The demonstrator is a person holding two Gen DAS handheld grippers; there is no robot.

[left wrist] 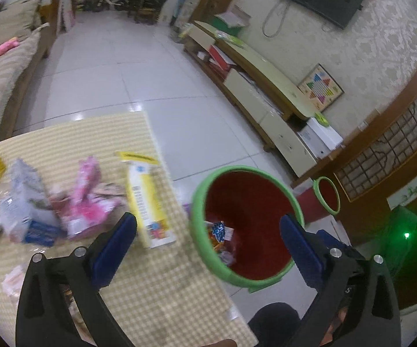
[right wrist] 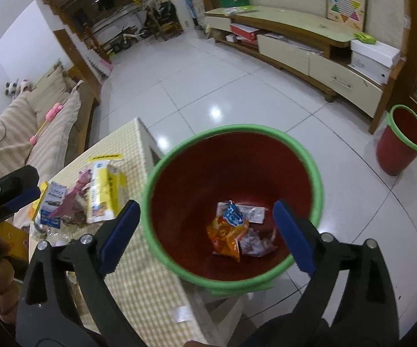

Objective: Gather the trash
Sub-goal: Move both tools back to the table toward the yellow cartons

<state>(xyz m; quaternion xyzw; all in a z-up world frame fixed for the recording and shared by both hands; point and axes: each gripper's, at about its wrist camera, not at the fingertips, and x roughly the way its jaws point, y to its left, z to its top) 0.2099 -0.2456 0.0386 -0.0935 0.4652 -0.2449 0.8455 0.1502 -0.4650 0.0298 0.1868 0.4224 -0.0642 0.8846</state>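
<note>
Beside the table's right edge, both my grippers hang spread and empty over the red bin.

My right gripper (right wrist: pixel 205 234) gapes above the red bin (right wrist: pixel 318 190), wrappers (right wrist: pixel 228 231) lying on its bottom beneath the gap. My left gripper (left wrist: pixel 208 245) straddles the table edge (left wrist: pixel 162 289); more trash, a yellow carton (left wrist: pixel 147 202) and pink packet (left wrist: pixel 86 202), lies beyond its left finger.

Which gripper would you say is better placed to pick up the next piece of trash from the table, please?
Probably the left gripper: open, empty, nearest the yellow carton. The right gripper hangs open over the red bin.
</note>
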